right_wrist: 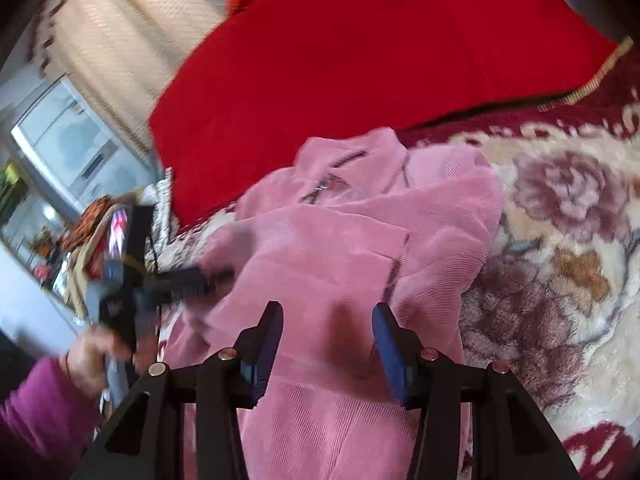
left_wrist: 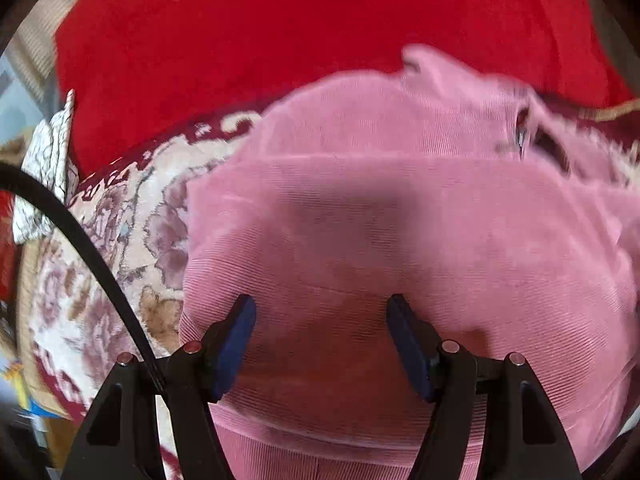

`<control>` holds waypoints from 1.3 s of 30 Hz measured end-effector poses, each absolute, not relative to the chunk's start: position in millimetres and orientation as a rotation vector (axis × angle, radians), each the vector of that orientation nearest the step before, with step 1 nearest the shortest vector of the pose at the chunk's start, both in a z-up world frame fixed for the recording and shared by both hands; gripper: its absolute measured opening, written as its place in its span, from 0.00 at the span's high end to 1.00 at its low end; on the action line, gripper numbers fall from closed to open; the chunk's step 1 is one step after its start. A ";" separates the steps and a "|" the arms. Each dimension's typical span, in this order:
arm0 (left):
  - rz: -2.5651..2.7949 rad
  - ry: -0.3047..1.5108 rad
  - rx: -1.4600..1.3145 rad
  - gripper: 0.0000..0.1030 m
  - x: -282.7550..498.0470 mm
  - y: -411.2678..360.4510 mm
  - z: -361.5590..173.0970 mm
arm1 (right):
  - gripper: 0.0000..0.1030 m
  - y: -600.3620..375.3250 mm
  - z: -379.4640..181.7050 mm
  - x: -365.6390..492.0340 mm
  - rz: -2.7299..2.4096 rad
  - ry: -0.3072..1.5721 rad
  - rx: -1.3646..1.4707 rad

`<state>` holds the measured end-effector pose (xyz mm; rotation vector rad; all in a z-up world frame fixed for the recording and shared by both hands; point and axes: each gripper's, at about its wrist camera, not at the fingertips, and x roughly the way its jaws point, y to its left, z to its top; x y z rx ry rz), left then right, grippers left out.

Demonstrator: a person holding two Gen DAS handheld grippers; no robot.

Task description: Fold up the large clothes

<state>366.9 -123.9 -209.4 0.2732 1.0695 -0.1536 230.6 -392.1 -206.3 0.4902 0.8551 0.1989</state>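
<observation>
Surface: floral blanket, red cushion behind.
Garment: pink jacket, soft, limp; I'd grab hem corners.
L gripper: apart, empty.
R gripper: apart, empty.

The pink garment runs off the near and right edges of the left wrist view, and its far collar is smeared by blur. In the right wrist view the left gripper is a dark streak, its fingers unreadable. The flowered blanket is cut off at the right edge. Clutter at far left is too blurred to name.
</observation>
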 end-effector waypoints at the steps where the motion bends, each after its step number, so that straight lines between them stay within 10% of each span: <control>1: -0.149 1.074 0.260 0.33 365.3 -119.3 -206.3 | 0.50 -392.3 -211.7 235.0 0.191 0.879 0.500; 8: -0.218 0.905 0.146 0.32 302.3 -41.5 -133.1 | 0.36 -387.8 -224.4 239.8 0.180 0.927 0.498; 12: -0.232 0.840 0.089 0.15 256.7 28.3 -115.7 | 0.23 -413.1 -202.7 212.3 0.187 0.777 0.614; 21: -0.349 0.971 -0.023 0.15 184.5 122.4 -192.1 | 0.22 -430.8 -206.1 100.5 0.206 0.673 0.732; 35: -0.563 1.032 -0.283 0.16 172.0 150.7 -244.8 | 0.22 -373.0 -297.2 58.4 0.170 1.016 0.524; 39: -0.614 1.047 -0.274 0.51 176.7 144.8 -248.8 | 0.26 -356.5 -311.7 74.5 0.173 1.043 0.482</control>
